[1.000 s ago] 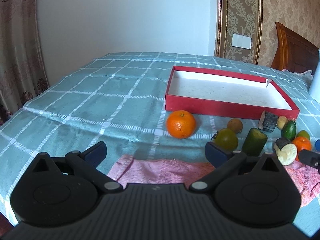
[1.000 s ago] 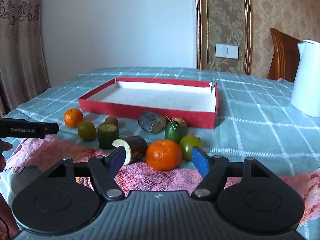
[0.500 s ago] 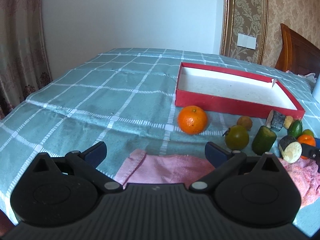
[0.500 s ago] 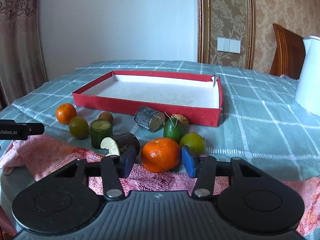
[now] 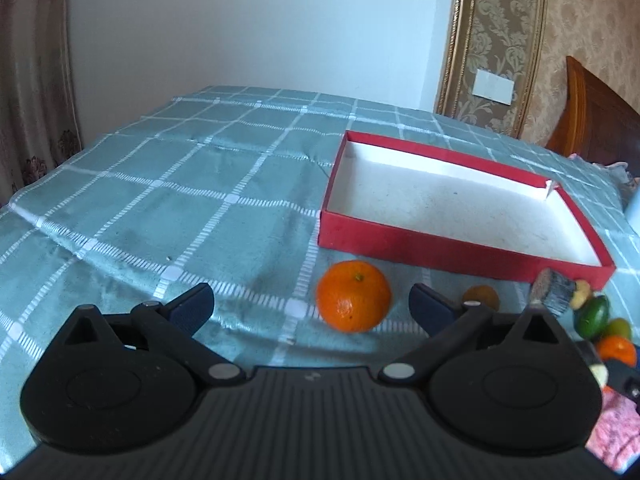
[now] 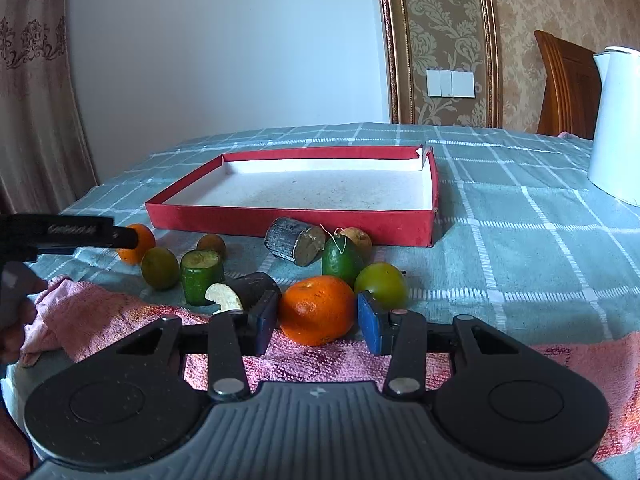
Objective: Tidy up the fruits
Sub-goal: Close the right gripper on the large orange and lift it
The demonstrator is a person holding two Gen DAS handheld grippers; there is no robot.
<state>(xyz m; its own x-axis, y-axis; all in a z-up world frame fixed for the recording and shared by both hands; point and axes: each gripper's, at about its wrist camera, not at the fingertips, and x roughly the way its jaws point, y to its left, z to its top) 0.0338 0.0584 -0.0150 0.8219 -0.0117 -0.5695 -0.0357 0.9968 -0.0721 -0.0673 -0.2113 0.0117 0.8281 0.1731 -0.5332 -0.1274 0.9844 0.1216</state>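
a worktop (image 5: 168,184) under a teal checked cloth fills both views. low in the right wrist frame, the right tool (image 6: 318,322) has its pads close on either side of a tangerine (image 6: 317,309) sitting on a pink towel (image 6: 100,312); contact is not clear. in the left wrist view, the left tool (image 5: 312,304) stands wide apart, an orange (image 5: 353,296) just ahead between its tips. beyond lies a red box (image 6: 280,222), nothing in it.

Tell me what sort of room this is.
Probably a home dining room: a table under a checked tablecloth, a wooden chair beside it, patterned wallpaper with a gilt frame, a curtain, and a white kettle on the table.
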